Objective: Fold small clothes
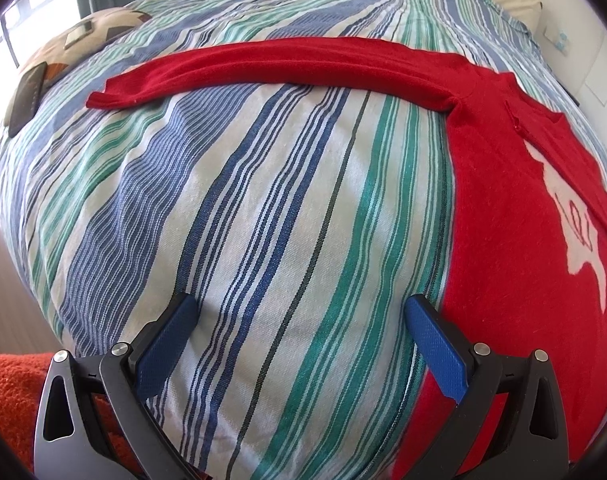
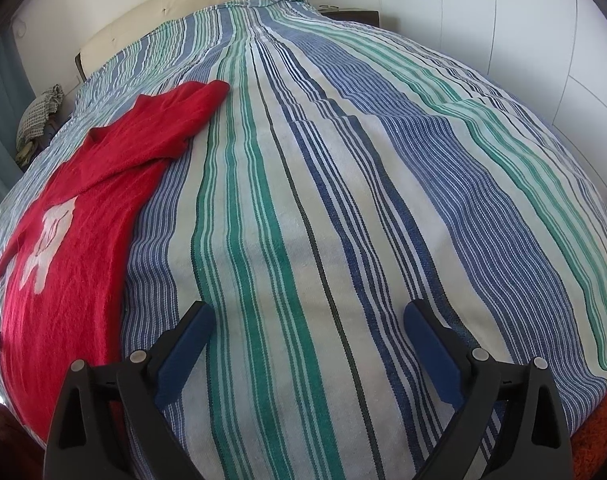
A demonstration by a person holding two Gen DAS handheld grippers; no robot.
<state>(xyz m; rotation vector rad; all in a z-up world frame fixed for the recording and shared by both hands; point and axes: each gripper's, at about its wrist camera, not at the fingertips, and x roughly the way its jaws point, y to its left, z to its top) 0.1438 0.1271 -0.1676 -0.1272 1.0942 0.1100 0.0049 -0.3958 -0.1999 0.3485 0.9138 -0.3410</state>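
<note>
A red sweater [image 1: 511, 216] lies flat on the striped bedspread [image 2: 343, 200], one sleeve [image 1: 263, 68] stretched sideways. Both the left gripper [image 1: 299, 304] and right gripper [image 2: 307, 312] hover with fingers spread apart, holding nothing. A cream headboard [image 2: 175, 8] meets white walls [image 2: 503, 20].

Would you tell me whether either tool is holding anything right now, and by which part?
Nothing is held: the left tool and right tool are both open above the bedspread, clear of the red sweater.
</note>
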